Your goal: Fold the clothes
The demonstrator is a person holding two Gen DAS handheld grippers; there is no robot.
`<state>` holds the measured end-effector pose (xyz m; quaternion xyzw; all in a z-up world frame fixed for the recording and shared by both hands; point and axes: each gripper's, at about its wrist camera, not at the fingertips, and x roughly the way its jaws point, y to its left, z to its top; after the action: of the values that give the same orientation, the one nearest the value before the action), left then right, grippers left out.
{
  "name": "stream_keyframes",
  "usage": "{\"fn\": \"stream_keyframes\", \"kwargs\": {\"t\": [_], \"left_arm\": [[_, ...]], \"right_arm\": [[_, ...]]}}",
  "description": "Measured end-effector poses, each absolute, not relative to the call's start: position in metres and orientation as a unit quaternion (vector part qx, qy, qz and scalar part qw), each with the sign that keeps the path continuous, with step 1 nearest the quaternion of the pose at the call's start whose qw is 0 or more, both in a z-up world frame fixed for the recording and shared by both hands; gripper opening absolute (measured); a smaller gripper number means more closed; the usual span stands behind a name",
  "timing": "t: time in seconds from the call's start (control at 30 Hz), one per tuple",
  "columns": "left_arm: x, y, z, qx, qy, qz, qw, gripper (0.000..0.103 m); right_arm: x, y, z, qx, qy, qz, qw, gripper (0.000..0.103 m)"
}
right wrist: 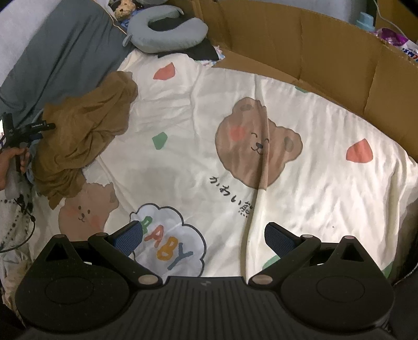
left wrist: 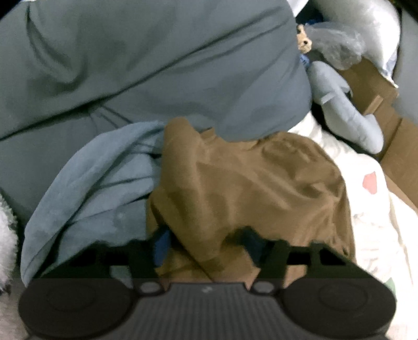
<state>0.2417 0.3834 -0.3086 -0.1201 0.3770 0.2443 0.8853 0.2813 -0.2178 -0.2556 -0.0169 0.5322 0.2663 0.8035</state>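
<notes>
A crumpled brown garment (left wrist: 235, 183) lies bunched at the left edge of a white bear-print blanket (right wrist: 196, 117). My left gripper (left wrist: 207, 245) is shut on a thick fold of it, and the cloth drapes over both blue pads (left wrist: 160, 245). From the right wrist view the brown garment (right wrist: 86, 125) rises in a heap beside the left gripper (right wrist: 34, 129), which a person's hand (right wrist: 10, 159) holds. A light blue garment (left wrist: 86, 188) lies partly under the brown one. My right gripper (right wrist: 203, 235) hovers open over the blanket's "BABY" cloud print, holding nothing.
A grey-blue pillow (left wrist: 130, 65) fills the far side. A grey neck pillow (right wrist: 167, 34) and a plush toy (right wrist: 122, 9) sit at the head of the blanket. A cardboard wall (right wrist: 300, 44) curves along the right, with a bottle (right wrist: 364, 19) behind it.
</notes>
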Motion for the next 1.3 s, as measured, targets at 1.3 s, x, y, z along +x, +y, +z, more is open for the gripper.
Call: {"fn": "stream_keyframes", "kwargs": {"t": [1.3], "left_arm": [[0.387, 0.154, -0.243, -0.117, 0.316, -0.023, 0.941, 0.002]], "right_arm": [[0.281, -0.253, -0.281, 0.060, 0.528, 0.246, 0.811, 0.102]]}}
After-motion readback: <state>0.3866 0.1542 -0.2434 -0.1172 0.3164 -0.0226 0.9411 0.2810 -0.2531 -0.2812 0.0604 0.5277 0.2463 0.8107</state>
